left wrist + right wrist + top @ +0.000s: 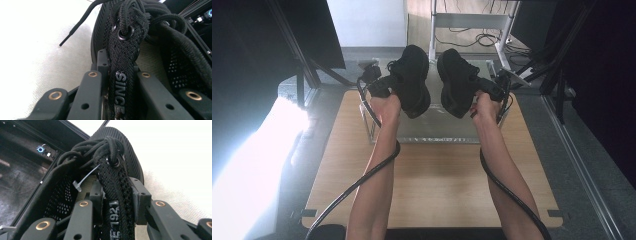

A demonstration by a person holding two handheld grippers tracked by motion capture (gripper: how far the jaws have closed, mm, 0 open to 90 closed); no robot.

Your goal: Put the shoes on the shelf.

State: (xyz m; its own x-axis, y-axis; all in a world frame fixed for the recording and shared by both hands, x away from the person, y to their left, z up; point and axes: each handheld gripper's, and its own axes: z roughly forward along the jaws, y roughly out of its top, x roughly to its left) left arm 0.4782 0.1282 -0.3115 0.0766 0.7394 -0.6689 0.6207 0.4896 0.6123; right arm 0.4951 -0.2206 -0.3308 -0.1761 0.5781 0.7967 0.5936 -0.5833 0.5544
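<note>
We are holding two black shoes above the clear box [432,132]: left gripper [388,85] pinching the left shoe [412,80] by its tongue, right gripper [486,89] pinching the right shoe [456,81] likewise, toes pointing away.

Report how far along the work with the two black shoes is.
Done: both shoes are picked up. In hand: the left gripper is shut on the left shoe by its tongue strap, the right gripper on the right shoe, above the clear box. Left: setting them down.
</note>
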